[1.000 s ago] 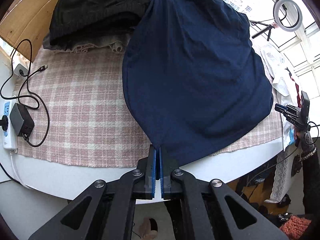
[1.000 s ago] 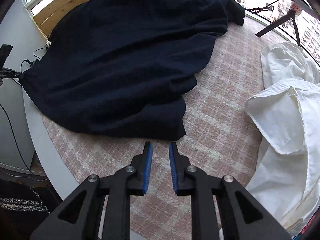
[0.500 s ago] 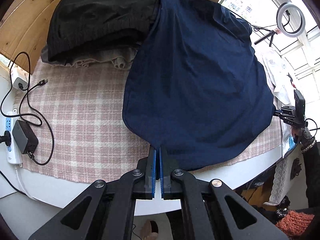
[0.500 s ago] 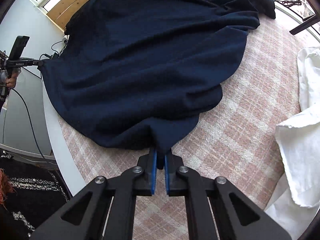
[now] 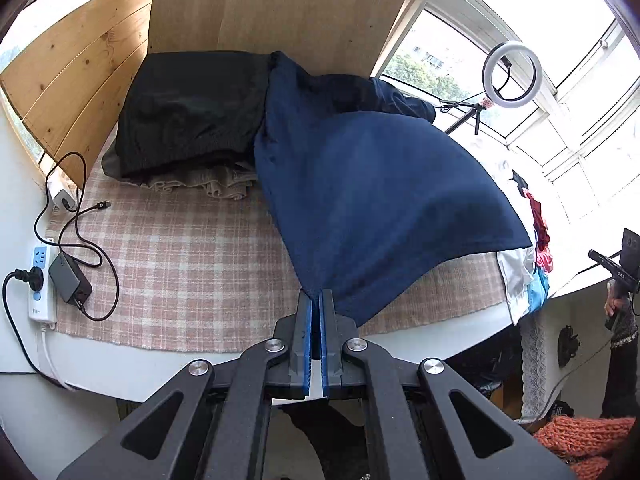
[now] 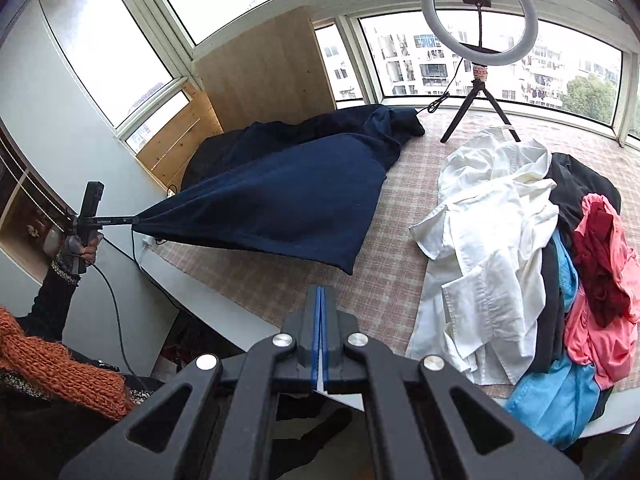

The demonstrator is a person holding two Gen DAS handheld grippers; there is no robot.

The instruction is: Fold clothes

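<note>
Left gripper (image 5: 316, 294) had its fingers clenched on a corner of the navy garment (image 5: 380, 200), and that corner was lifted off the bench (image 5: 120, 364). In the right wrist view the cloth ran taut from that pinch back toward the wooden board by the window. The far end of the garment was bunched up back there, partly draped over a folded black stack (image 5: 192, 112).

Right gripper (image 6: 320, 292) had its fingers pressed flat together too, but I couldn't see any fabric between them. The nearest navy corner was lying on the pink plaid cloth (image 5: 192, 264) just ahead of the tips, not touching them.

Off to the right of the navy piece there was a messy heap: a white shirt (image 6: 492, 220), with black, blue and pink stuff beside it. A ring light (image 6: 478, 16) on a little tripod stood at the back near the window. A power strip (image 5: 38, 284) with a charger and cable sat on the left edge of the bench.
</note>
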